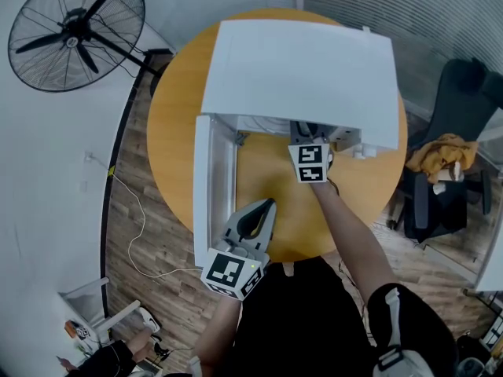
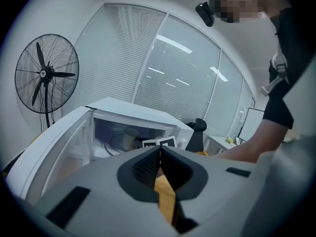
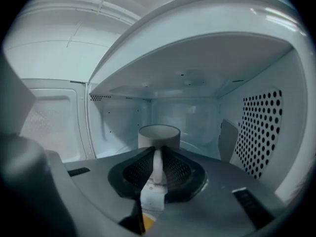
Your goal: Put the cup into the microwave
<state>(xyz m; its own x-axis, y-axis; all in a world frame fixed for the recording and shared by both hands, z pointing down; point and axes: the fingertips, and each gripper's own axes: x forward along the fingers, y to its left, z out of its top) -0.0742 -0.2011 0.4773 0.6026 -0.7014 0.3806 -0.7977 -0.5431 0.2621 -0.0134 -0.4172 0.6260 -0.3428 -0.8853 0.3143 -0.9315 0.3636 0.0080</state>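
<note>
A white microwave (image 1: 299, 69) stands on the round wooden table (image 1: 275, 183) with its door (image 1: 211, 181) swung open to the left. In the right gripper view a pale cup (image 3: 159, 134) stands upright inside the cavity, handle toward me. My right gripper (image 3: 157, 154) is shut on that handle. In the head view the right gripper (image 1: 305, 133) reaches in under the microwave's top. My left gripper (image 1: 269, 205) is shut and empty, low by the open door. The left gripper view shows its jaws (image 2: 159, 151) pressed together and the cup (image 2: 130, 136) inside the microwave.
A standing fan (image 1: 76, 30) is at the far left on the floor. An office chair (image 1: 452, 167) with a yellow cloth stands to the right of the table. Perforated cavity wall (image 3: 259, 132) lies close on the right gripper's right side.
</note>
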